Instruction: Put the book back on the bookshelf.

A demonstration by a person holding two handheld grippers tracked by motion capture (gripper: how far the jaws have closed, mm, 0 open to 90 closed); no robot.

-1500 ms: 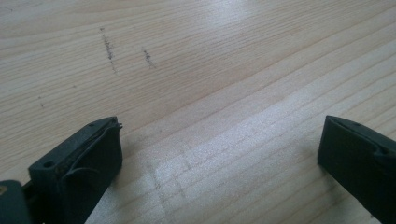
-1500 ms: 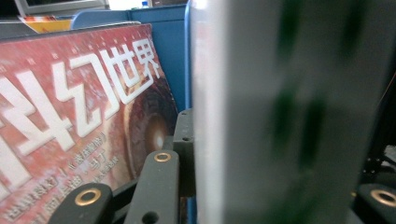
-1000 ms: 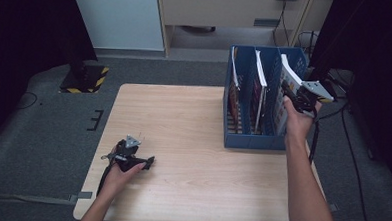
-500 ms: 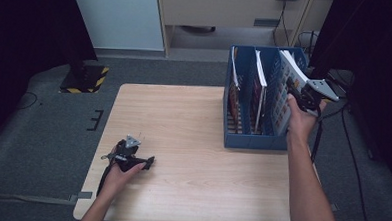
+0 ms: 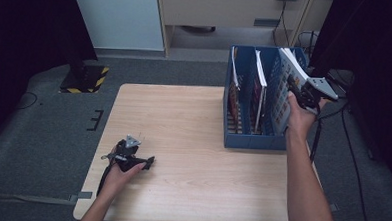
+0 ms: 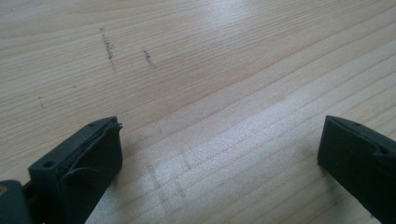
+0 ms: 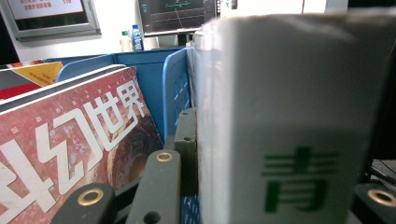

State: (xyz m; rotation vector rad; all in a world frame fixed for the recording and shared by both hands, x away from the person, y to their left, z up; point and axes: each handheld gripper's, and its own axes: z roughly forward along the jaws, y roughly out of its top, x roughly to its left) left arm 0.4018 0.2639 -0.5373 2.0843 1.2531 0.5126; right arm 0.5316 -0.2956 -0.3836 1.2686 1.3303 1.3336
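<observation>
A blue file rack (image 5: 252, 140) stands at the table's right side with magazines upright in its slots. My right gripper (image 5: 292, 90) is shut on a white-spined book (image 5: 289, 62) that leans out of the rightmost slot. In the right gripper view the book's spine (image 7: 294, 116) bears a green character and sits between the jaws of my right gripper (image 7: 280, 191). A red magazine (image 7: 70, 140) stands in the slot beside it. My left gripper (image 5: 147, 162) rests low over the table's front left, open and holding nothing; its jaws stand wide apart over bare wood in the left gripper view (image 6: 224, 154).
The wooden table (image 5: 183, 120) lies between the two hands. Blue dividers (image 7: 175, 88) separate the rack's slots. Beyond the table's far edge are a cabinet (image 5: 228, 12) and a yellow-black striped base (image 5: 87, 79) on the grey floor.
My right hand has shifted slightly up and to the right with the book, which leans a little more out of the slot. The left gripper has not moved.
</observation>
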